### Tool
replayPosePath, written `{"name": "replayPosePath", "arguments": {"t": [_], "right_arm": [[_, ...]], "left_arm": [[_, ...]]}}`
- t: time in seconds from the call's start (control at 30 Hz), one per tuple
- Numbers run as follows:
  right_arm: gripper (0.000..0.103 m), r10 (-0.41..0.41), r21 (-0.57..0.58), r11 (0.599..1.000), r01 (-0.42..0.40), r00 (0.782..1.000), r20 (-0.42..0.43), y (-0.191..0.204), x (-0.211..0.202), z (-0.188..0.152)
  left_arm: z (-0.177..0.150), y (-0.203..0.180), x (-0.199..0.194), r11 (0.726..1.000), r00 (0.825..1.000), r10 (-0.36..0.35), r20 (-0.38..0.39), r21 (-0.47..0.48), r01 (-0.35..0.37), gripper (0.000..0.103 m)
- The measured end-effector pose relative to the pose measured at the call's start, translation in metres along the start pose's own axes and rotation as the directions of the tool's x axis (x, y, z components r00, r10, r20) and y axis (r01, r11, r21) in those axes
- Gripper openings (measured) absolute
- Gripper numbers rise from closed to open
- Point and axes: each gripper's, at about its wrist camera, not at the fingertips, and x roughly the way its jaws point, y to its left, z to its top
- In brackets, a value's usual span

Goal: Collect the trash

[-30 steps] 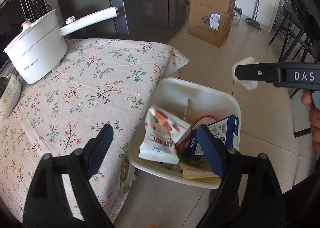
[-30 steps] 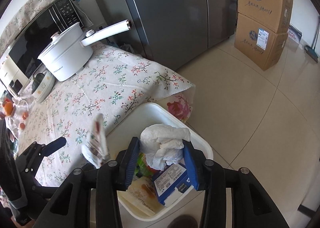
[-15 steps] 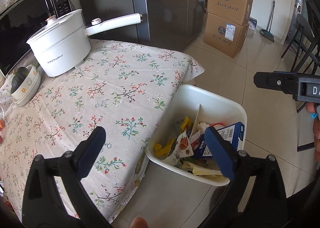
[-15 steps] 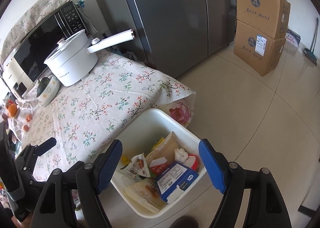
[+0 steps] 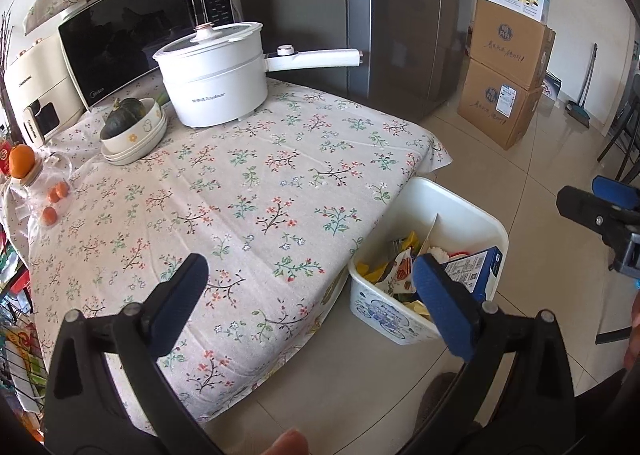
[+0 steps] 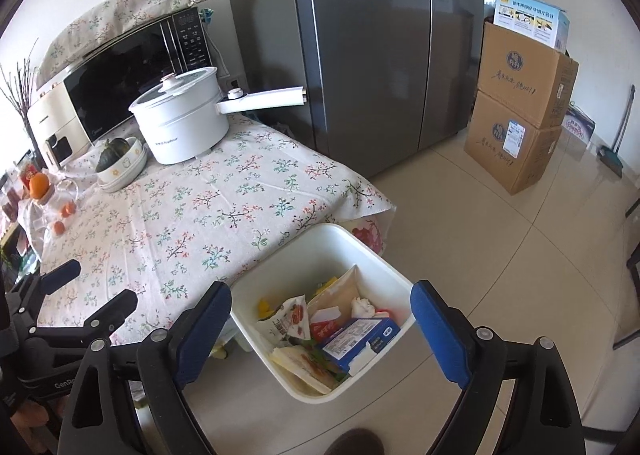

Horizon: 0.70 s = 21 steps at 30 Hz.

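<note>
white bin (image 6: 362,251) of trash below right gripper (image 6: 320,323), fingers spread, empty

We see a white plastic bin (image 6: 394,279) standing upright on the tiled floor, just beside the edge of the floral-clothed tabletop (image 6: 208,211). Inside lie a blue carton (image 6: 356,339), a red-printed snack wrapper (image 6: 294,317), a crumpled white tissue (image 6: 362,306) and yellow scraps (image 5: 370,270).

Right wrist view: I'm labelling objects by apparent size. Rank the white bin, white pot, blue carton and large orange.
1. white bin, though it sits nearest the camera
2. white pot
3. blue carton
4. large orange, farthest away
</note>
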Motion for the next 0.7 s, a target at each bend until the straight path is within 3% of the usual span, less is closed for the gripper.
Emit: {"name": "replayPosePath", "arguments": {"t": [0.47, 0.7], "right_arm": [[0.094, -0.041, -0.112, 0.992, 0.054, 0.992, 0.120, 0.051, -0.047, -0.028], [0.094, -0.051, -0.134, 0.989, 0.068, 0.991, 0.125, 0.058, -0.049, -0.034]], "left_arm": [[-0.030, 0.022, -0.055, 0.995, 0.991, 0.083, 0.106, -0.067, -0.076, 0.102], [-0.040, 0.023, -0.069, 0.992, 0.986, 0.107, 0.130, -0.078, -0.098, 0.102]]}}
